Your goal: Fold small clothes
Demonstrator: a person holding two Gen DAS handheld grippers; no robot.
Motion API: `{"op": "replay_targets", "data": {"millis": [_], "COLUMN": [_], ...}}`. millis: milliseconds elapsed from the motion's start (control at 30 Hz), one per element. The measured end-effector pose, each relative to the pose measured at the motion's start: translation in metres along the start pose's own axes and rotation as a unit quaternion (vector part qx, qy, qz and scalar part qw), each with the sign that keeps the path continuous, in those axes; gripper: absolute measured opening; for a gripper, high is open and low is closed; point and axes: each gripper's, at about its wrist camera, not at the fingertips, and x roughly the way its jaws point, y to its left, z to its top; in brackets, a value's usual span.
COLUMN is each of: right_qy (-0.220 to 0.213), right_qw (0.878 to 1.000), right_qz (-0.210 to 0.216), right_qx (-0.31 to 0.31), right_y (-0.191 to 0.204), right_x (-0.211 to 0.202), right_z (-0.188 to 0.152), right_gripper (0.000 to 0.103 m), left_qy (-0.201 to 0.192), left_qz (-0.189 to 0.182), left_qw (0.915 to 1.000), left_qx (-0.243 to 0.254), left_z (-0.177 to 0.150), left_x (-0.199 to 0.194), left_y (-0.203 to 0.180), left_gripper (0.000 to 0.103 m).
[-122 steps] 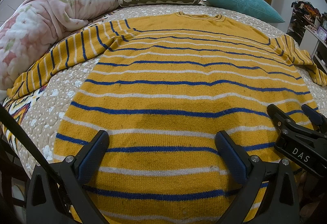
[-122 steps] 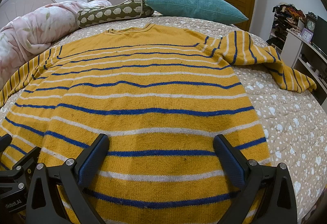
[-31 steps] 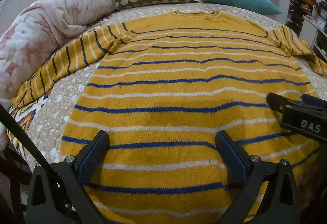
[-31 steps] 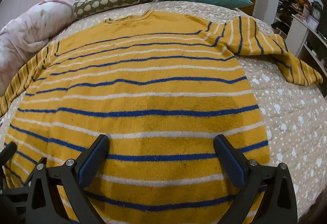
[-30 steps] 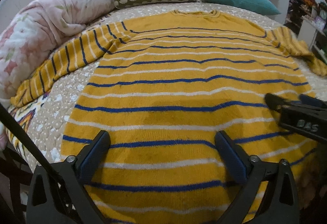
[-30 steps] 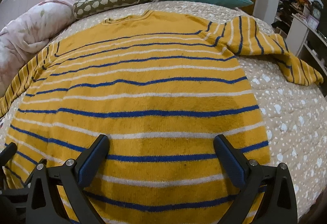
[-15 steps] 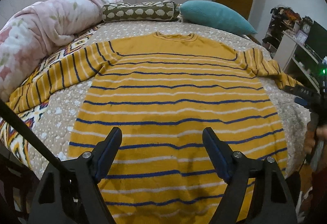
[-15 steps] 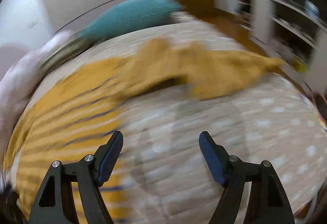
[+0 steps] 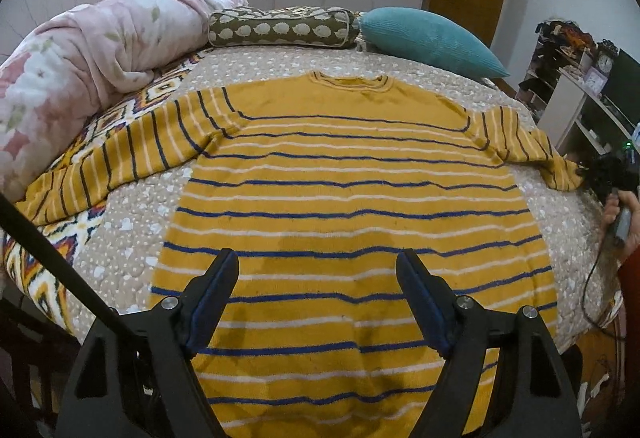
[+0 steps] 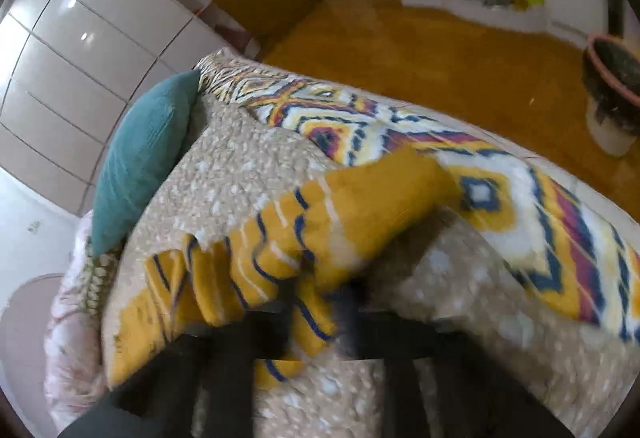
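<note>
A mustard-yellow sweater (image 9: 344, 198) with blue and white stripes lies flat on the bed, neck at the far side, both sleeves spread out. My left gripper (image 9: 316, 278) is open and empty, held above the sweater's hem. My right gripper (image 10: 316, 302) is at the bed's right edge, its fingers closed together on the end of the right sleeve (image 10: 320, 222). That view is blurred by motion. In the left wrist view the right gripper (image 9: 612, 174) shows at the sleeve's cuff (image 9: 560, 174).
A pink floral duvet (image 9: 80, 62) is heaped at the left. A sheep-print bolster (image 9: 280, 28) and a teal pillow (image 9: 428, 38) lie at the head. A patterned blanket (image 10: 500, 174) hangs over the bed's right side. Shelves (image 9: 580, 94) and a plant pot (image 10: 612, 94) stand at the right.
My right gripper swung from the hem to the right sleeve's end and shut on it. My left gripper pulled back and rose, so more of the sweater shows.
</note>
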Motion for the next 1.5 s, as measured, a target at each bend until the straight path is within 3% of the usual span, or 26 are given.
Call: {"op": "replay_targets", "data": {"millis": [167,300,467,633,800,967,1100,1233,1367,1500], "right_qy": [-0.093,-0.102,-0.099,-0.058,0.009,0.062,0.074,0.061,0.060,0.053], "right_qw": [0.991,0.989,0.981,0.962,0.920,0.878,0.841,0.783,0.734,0.707], "right_qz": [-0.091,-0.102,-0.095,-0.035,0.022,0.033,-0.011,-0.056,-0.022,0.014], "right_qx": [0.001,-0.023,-0.136,-0.265,-0.391,-0.474,-0.536,-0.616,-0.676,-0.705], "right_y": [-0.015,-0.001,0.085,0.202,0.324,0.398,0.421,0.437,0.451,0.462], "right_x": [-0.052,-0.069,-0.058,-0.027,0.020,0.073,0.116,0.130,0.114,0.092], "right_z": [0.033,0.039,0.001,-0.084,-0.214,-0.334,-0.406,-0.461,-0.508,-0.541], "right_gripper": [0.006,0.006,0.006,0.006,0.006,0.006,0.006,0.011,0.020,0.031], "left_qy": [-0.018,-0.026,-0.035,-0.057,-0.074,-0.095,-0.105,-0.106,-0.106,-0.107], "left_qz": [0.010,0.017,0.016,0.022,0.028,0.049,0.070,0.087,0.094,0.098], "left_qw": [0.9996,0.9988,0.9978,0.9964,0.9922,0.9843,0.9790,0.9727,0.9668,0.9628], "left_qx": [-0.022,-0.039,-0.054,-0.059,-0.096,-0.140,-0.160,-0.187,-0.212,-0.228], "left_z": [0.007,0.009,0.005,-0.006,-0.015,-0.031,-0.046,-0.061,-0.069,-0.076], "left_x": [-0.008,-0.011,-0.019,-0.034,-0.050,-0.070,-0.082,-0.088,-0.091,-0.094], "left_y": [0.022,0.041,0.062,0.083,0.123,0.170,0.200,0.229,0.249,0.263], "left_gripper": [0.080,0.080,0.080,0.080,0.080,0.080,0.080,0.080,0.080,0.080]}}
